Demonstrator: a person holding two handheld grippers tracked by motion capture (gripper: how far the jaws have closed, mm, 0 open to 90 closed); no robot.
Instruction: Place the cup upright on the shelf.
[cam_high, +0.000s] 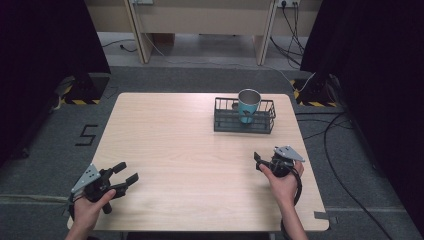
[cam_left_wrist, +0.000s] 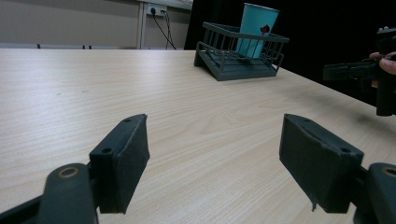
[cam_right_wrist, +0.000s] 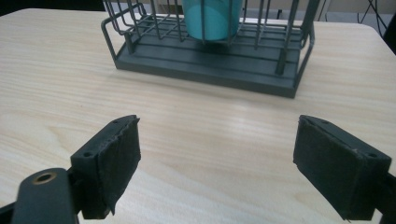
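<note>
A teal cup (cam_high: 248, 106) stands upright inside a dark wire basket (cam_high: 225, 121) at the table's far right. My right gripper (cam_high: 265, 154) is held just above the table in front of the basket, jaws open and empty. In the right gripper view the gripper (cam_right_wrist: 217, 140) faces the basket (cam_right_wrist: 205, 65) and the cup (cam_right_wrist: 212, 18) from close by. My left gripper (cam_high: 126, 173) is open at the near left corner, nothing between its jaws. The left gripper view has the gripper (cam_left_wrist: 215, 140) low over the wood, with the basket (cam_left_wrist: 219, 63), the cup (cam_left_wrist: 258, 30) and the right gripper (cam_left_wrist: 359, 71) farther off.
The light wooden table (cam_high: 190, 150) is bare between the grippers and the basket. Black curtains hang at both sides. Cables (cam_high: 340, 150) trail on the grey floor to the right, and a pale desk frame (cam_high: 200, 20) stands behind the table.
</note>
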